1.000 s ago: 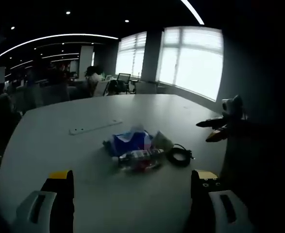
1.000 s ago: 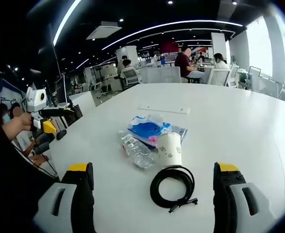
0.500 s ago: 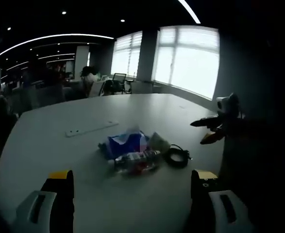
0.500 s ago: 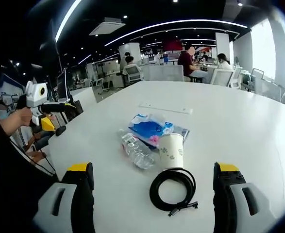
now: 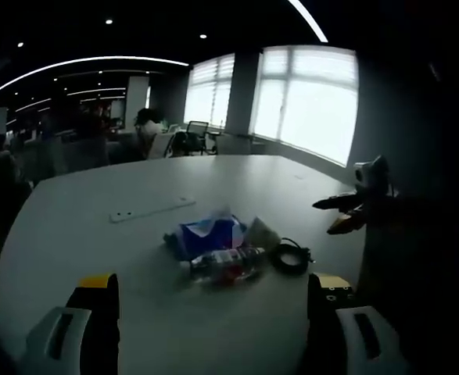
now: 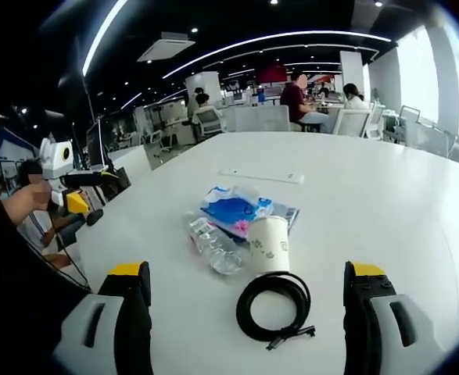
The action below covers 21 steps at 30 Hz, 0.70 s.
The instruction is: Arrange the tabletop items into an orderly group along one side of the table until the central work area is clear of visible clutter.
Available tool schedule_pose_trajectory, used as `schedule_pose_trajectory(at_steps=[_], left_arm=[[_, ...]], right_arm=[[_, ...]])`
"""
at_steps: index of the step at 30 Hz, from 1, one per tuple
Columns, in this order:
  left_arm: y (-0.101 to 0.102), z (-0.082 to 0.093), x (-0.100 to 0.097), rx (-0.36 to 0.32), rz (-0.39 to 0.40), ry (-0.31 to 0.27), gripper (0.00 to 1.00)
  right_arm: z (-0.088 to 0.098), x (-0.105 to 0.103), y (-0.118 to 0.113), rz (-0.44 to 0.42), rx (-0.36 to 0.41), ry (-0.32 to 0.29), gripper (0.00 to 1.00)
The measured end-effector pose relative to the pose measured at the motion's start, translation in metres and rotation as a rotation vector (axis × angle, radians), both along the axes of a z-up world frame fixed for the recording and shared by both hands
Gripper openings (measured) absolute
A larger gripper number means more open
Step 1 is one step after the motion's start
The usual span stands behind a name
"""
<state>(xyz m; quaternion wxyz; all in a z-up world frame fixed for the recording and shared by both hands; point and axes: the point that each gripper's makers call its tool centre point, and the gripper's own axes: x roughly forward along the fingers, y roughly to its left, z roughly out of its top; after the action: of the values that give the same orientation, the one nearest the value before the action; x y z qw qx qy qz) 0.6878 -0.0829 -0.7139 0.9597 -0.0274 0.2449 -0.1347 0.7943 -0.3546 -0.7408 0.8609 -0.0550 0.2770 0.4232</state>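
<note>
Paper cup (image 6: 268,244) white, upright, touching coiled black cable (image 6: 274,306); both grippers' jaws apart.

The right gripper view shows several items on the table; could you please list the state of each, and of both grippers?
Paper cup: upright.
Water bottle: lying on its side.
Black cable: coiled, flat on the table.
Blue tissue pack: lying flat.
Right gripper: open, empty.
Left gripper: open, empty.
</note>
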Motion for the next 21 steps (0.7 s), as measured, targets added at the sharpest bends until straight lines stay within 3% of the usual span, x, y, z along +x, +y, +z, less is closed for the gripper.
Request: schedule_pose_trajectory(at_steps=[13,21], left_arm=[[-0.001,0.000,-0.002,-0.005,0.002,-0.010,0.99],[-0.006,0.008,-0.005,-0.006,-0.001,-0.023,0.99]], right_arm=[[0.001,0.000,0.003,0.002,-0.009,-0.014,0.99],[0.008,-0.002,0.016,0.027,-0.001,-0.022,0.97]])
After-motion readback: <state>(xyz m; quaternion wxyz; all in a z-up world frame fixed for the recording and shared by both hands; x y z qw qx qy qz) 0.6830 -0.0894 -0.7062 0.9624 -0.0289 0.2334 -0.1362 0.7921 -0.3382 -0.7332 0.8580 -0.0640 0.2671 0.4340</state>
